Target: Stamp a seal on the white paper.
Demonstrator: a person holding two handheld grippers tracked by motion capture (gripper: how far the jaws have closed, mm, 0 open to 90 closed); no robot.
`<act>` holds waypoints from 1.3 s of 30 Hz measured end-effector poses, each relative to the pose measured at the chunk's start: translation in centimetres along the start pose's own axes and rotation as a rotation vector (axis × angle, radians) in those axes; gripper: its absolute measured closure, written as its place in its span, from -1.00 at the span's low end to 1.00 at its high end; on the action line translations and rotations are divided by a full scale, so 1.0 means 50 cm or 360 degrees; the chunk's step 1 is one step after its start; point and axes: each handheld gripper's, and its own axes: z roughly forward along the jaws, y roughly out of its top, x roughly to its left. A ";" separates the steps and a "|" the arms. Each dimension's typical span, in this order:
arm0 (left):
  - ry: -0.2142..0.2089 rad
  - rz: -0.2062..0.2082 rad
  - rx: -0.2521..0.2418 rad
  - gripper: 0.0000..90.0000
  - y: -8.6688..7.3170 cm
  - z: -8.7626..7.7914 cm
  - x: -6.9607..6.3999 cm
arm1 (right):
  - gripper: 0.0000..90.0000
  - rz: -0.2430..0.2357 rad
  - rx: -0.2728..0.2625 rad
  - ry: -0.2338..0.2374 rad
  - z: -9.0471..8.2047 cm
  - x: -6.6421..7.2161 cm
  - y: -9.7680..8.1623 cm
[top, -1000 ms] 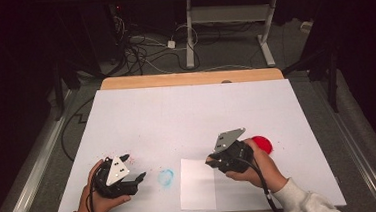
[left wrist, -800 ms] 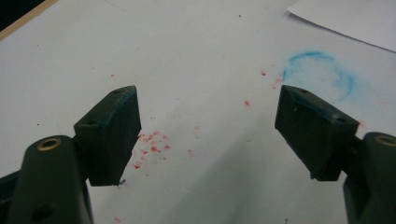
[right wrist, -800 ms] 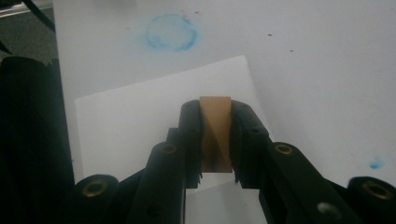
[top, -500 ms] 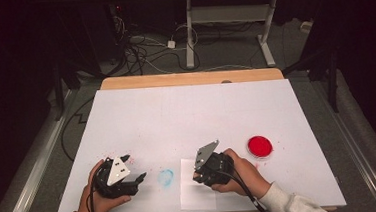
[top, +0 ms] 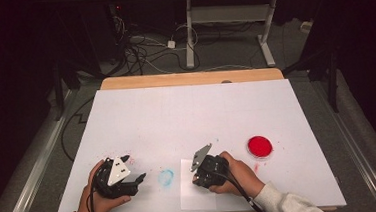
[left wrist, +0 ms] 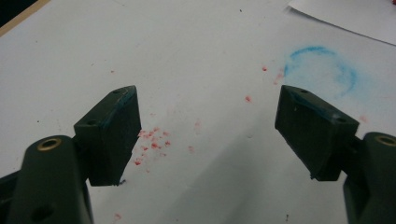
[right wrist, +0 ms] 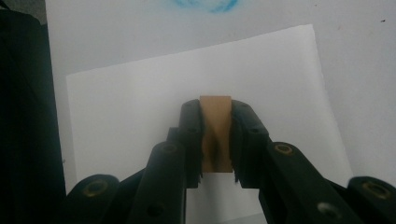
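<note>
My right gripper (top: 197,177) hangs over a white sheet of paper (top: 189,198) near the table's front edge. In the right gripper view its jaws (right wrist: 215,114) are shut on a small tan block (right wrist: 215,137), which points at the paper (right wrist: 130,107) just below. My left gripper (top: 134,168) rests at the front left, and in the left gripper view it (left wrist: 208,116) stands open with nothing between its fingers. Under it are red specks (left wrist: 152,140) on the white table cover.
A round red dish (top: 259,146) sits to the right of my right hand. A blue ring-shaped smudge (top: 166,176) marks the cover between the two grippers, left of the paper. The white cover (top: 191,111) stretches back to a wooden edge (top: 189,79).
My right gripper has moved left and down with the tan block, from beside the red dish to over the paper. The dish is now fully uncovered. The left gripper has stayed put.
</note>
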 end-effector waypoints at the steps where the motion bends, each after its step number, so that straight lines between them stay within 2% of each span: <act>1: -0.0003 0.0001 0.0003 -0.51 0.000 0.000 0.000 | 0.69 0.0000 -0.0008 0.0000 0.000 -0.001 -0.001; 7: -0.0002 0.0007 0.0009 -0.51 0.001 0.001 -0.002 | 0.69 0.0012 -0.0028 0.0020 0.002 -0.004 -0.004; 14: -0.0011 0.0014 0.0006 -0.51 0.002 0.001 -0.003 | 0.69 0.0005 -0.0024 -0.0015 0.002 0.001 -0.004; 25: -0.0013 0.0008 0.0009 -0.51 0.001 0.001 -0.004 | 0.69 0.0026 -0.0071 0.0008 0.004 -0.001 -0.011; 29: -0.0013 0.0010 0.0008 -0.51 0.001 0.001 -0.004 | 0.69 0.0027 -0.0062 0.0013 0.003 -0.002 -0.011; 36: -0.0003 0.0009 0.0008 -0.51 -0.002 -0.002 0.001 | 0.69 0.0000 -0.0067 -0.0019 0.002 0.002 -0.010; 37: -0.0005 0.0010 0.0008 -0.51 -0.002 -0.002 0.001 | 0.69 0.0000 -0.0072 -0.0007 0.001 0.001 -0.010; 39: -0.0006 0.0012 0.0009 -0.51 -0.002 -0.001 0.001 | 0.68 -0.0008 -0.0100 -0.0033 -0.006 0.002 -0.010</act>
